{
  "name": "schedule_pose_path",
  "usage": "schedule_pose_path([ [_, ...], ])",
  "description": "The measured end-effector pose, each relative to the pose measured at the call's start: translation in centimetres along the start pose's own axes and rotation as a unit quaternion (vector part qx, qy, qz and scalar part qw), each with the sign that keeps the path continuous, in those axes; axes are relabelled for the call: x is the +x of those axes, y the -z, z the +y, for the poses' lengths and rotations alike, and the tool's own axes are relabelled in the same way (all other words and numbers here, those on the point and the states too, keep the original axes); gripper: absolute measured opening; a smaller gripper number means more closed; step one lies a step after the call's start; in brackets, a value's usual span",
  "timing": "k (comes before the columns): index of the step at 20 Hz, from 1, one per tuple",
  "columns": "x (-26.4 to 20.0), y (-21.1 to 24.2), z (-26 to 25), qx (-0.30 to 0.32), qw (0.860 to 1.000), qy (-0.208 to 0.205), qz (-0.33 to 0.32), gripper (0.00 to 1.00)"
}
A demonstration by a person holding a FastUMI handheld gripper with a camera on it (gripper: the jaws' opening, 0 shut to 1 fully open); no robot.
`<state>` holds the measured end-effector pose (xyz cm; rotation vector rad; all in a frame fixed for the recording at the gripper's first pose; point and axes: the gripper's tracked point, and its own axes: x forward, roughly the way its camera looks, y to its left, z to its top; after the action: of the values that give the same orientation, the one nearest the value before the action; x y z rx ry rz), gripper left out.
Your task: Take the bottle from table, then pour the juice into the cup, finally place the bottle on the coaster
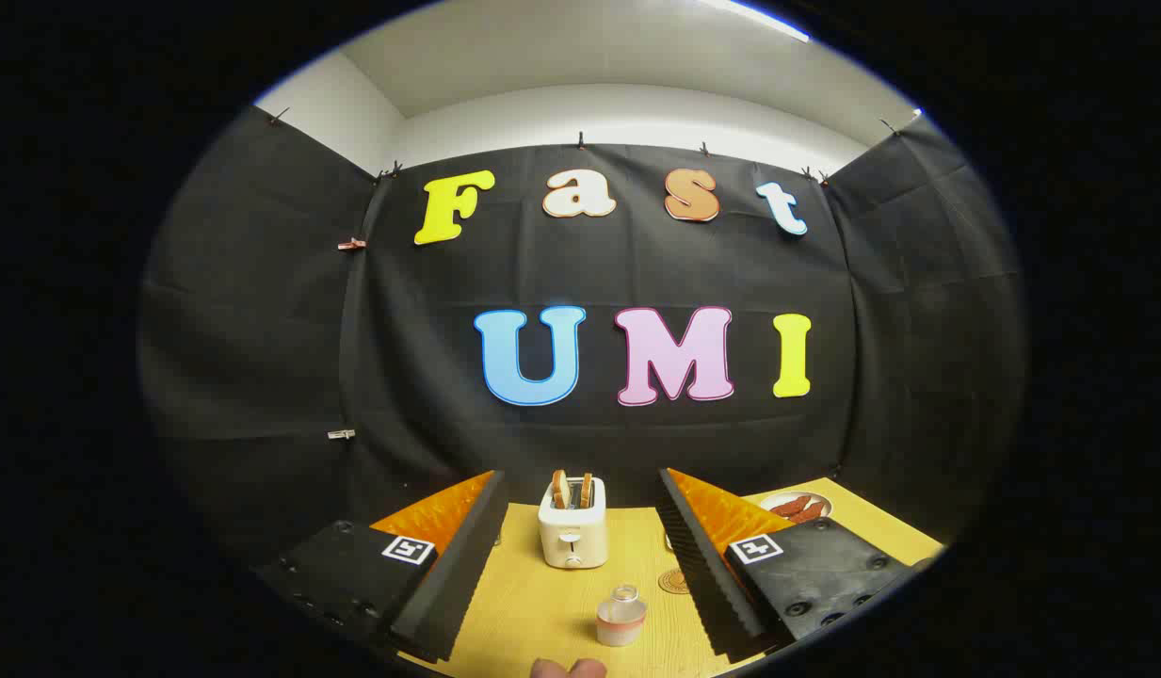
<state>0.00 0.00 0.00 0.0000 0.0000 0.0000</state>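
Gripper view: the gripper (580, 551), fingers spread and empty, lines up on the small bottle (621, 616) near the table's (524, 603) front edge.

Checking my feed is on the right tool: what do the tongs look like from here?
The tongs are two long wedge-shaped fingers with ribbed, sawtooth inner faces. Each sits on a blocky base with screw holes and a square black-and-white marker tag on top. No cables or sleeve visible.
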Motion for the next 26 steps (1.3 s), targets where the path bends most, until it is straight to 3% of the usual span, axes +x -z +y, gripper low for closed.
schedule_pose_path([
  [19, -1.2, 0.0, -0.1, -0.001, 1.000, -0.011, -0.002, 0.98],
  [26, -2.0, 1.4, -1.5, -0.030, 0.999, 0.019, -0.035, 0.98],
])
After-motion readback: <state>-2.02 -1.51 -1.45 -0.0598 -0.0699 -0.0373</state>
